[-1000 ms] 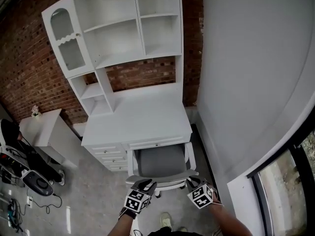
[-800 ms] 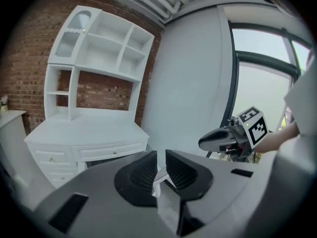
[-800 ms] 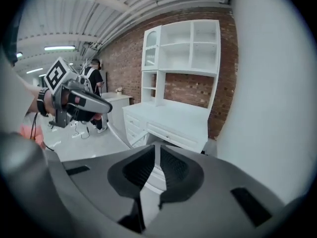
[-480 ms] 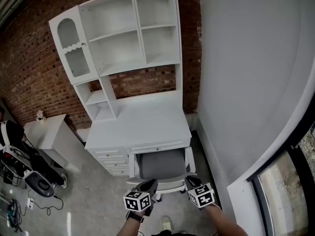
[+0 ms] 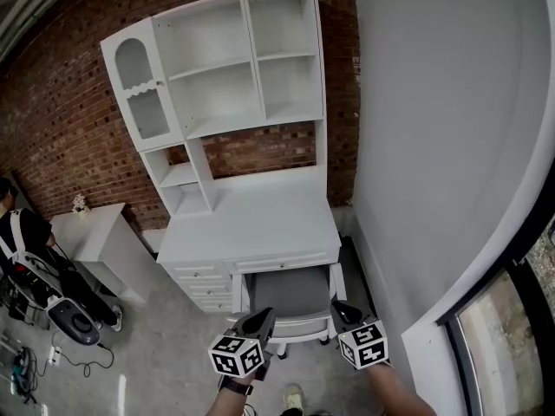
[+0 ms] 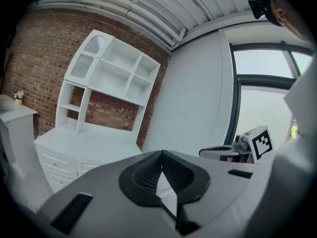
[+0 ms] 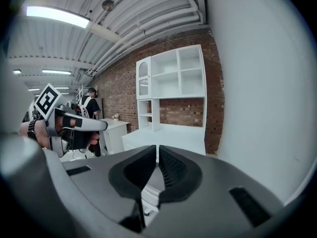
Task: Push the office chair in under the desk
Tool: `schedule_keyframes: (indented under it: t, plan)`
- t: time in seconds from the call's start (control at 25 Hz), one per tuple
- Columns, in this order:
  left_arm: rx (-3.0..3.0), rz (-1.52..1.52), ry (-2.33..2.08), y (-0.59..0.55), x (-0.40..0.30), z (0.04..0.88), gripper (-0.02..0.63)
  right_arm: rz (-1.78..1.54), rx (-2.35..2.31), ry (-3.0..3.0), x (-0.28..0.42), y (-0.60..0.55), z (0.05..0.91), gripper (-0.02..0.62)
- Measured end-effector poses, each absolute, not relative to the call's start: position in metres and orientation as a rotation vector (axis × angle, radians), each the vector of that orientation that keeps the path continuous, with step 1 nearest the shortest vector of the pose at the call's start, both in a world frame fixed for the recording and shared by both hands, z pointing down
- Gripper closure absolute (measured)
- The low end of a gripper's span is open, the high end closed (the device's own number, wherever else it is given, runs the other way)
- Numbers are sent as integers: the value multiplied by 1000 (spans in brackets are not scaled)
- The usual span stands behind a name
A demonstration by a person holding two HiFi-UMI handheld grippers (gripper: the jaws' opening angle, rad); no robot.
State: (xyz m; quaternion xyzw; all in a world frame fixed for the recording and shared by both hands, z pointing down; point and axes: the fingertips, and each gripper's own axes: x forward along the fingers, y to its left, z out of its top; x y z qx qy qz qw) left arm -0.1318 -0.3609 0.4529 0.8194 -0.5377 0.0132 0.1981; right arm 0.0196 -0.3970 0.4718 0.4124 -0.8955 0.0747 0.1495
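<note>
Facing the desk [image 5: 251, 224], I hold my left gripper [image 5: 263, 321] closed and right gripper [image 5: 339, 312] just closing, both empty, equally near the office chair [image 5: 290, 291] beneath it.

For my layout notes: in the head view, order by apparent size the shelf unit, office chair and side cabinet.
1. shelf unit, clearly largest
2. side cabinet and office chair: they look alike, so not ranked.

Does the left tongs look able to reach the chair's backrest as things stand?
Probably yes: the left tongs, shut and empty, hang close by the left end of the chair's backrest, with nothing visible between them.
</note>
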Motion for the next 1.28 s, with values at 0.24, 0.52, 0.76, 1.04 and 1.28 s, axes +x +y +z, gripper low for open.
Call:
schedule_keyframes:
  t: [0.24,0.52,0.76,1.04,1.28]
  plan:
    - [2342,-26,-1539,-351,-128,414,600,100,1237,-2649,24,-391,418,583]
    - [2355,-67,-1614,-336,-134,377,600,27,1287,-2697,34,-382,386,586]
    - [2403,-80,-1691,-324,-134,353,600,-7,1317,-2735,42,-375,368,591]
    - [2419,-156,-1716,-315,-138,333,600,-75,1342,-2784,47,-366,337,591]
    - [2414,-177,-1748,-313,-145,320,600,-104,1356,-2803,51,-366,320,591]
